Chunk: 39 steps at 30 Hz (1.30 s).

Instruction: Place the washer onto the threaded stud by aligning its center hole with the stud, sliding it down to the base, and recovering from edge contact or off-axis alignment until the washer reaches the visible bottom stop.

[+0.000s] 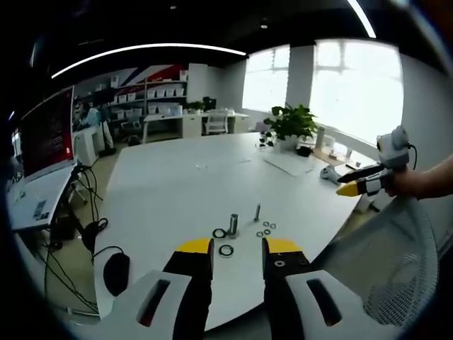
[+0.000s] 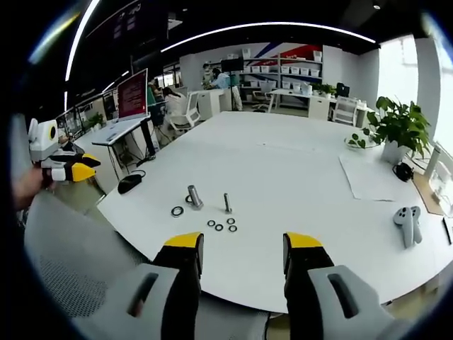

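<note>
My left gripper (image 1: 237,248) and right gripper (image 2: 237,244) both stand open and empty above the table (image 2: 297,170); washers (image 2: 221,226) lie beside the stud (image 2: 227,203), centre frame.

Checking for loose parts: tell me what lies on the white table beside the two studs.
On the white table, near the two studs, lie one larger washer and several small washers. Nothing covers them.

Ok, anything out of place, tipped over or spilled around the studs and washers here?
Nothing stands out. Both studs stand upright on the white table, with loose washers lying flat beside them. Both the left gripper and right gripper are open, holding nothing.
</note>
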Tool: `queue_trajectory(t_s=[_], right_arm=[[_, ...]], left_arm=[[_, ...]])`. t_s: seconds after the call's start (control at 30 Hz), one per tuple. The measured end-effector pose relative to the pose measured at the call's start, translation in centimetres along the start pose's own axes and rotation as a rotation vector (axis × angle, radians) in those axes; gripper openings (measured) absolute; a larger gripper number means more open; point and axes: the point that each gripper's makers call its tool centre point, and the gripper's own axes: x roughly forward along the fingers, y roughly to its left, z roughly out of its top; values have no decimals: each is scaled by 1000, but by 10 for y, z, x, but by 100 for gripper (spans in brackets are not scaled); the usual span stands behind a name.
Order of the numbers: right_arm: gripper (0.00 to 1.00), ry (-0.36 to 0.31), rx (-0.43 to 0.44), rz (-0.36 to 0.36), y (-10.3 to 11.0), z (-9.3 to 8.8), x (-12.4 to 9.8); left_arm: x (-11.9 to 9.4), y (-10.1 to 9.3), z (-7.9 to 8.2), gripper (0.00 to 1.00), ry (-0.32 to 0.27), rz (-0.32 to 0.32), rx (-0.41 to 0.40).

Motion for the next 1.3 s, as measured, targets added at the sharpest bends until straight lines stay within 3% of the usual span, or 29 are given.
queue_trajectory(t_s=[0.67,0.87,1.3], right_arm=[[47,5,-5,1,0,1,0],[47,-6,12,8,2,3,-2],[50,-62,16,55,9,11,-3]], left_arm=[[0,0,0,25,4,11,5],[-1,3,1,25,-5,23,3],[1,8,-7,27,35,51,7]])
